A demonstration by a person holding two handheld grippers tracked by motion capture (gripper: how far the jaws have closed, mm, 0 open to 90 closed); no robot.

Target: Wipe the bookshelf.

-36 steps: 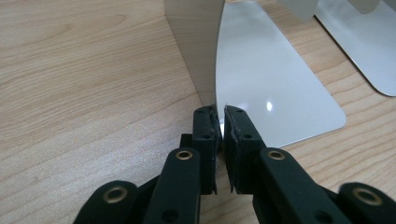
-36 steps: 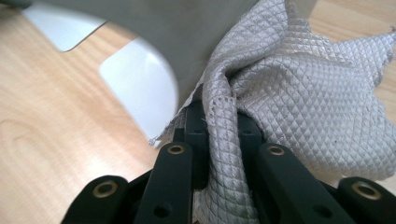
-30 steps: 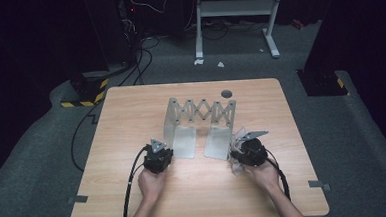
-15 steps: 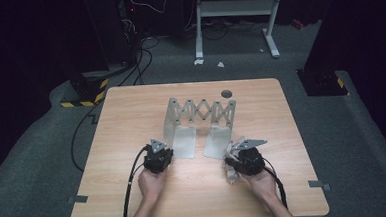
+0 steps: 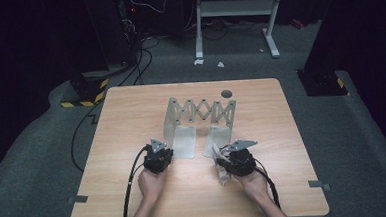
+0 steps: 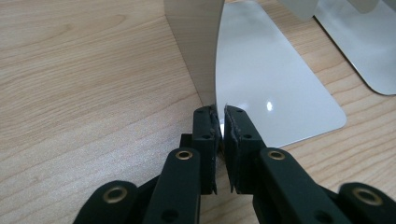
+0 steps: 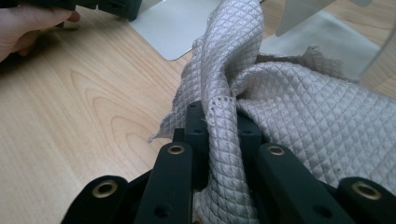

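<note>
The left gripper (image 6: 220,122) pinches the rack's (image 5: 199,112) upright plate (steadying it). The right gripper (image 7: 215,122) clamps the cloth (image 7: 289,107); it should wipe gently, without dragging the rack.

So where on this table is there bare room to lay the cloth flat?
Bare wood runs along the table's left side and its right side beyond the metal rack. It is crowded at the front middle: left gripper, right gripper and cloth.
</note>
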